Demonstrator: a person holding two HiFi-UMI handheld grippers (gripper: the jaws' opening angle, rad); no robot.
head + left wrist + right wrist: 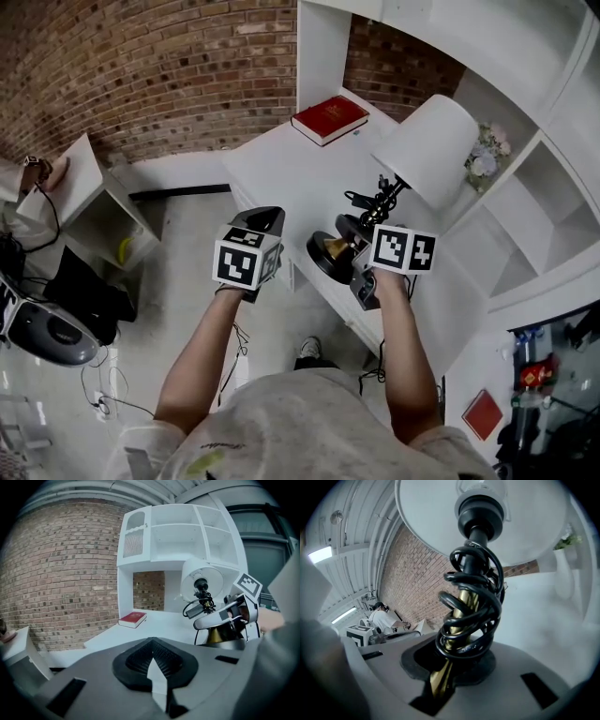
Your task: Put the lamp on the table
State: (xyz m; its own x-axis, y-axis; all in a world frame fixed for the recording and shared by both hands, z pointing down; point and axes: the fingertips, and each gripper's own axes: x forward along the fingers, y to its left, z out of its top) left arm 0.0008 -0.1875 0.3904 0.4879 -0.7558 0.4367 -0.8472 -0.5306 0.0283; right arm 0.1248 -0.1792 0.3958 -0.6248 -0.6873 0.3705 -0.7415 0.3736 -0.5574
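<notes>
Lamp (429, 150) gripped by its stem over the near edge of the white bench (281, 173).

The right claw (446, 670) is clamped on the lamp's brass stem just below a black cord (471, 620) coiled round it. The lamp tilts, its white shade leaning towards the shelves (548, 202) and its black base (326, 260) at the bench's edge; whether the base touches the bench cannot be told. The left claw (152, 662) hangs beside the base, off the bench, jaws closed together with nothing between them. A red book (330, 119) lies at the far end of the bench, well apart from the lamp, and flowers (486, 157) sit in a shelf compartment behind the shade.
</notes>
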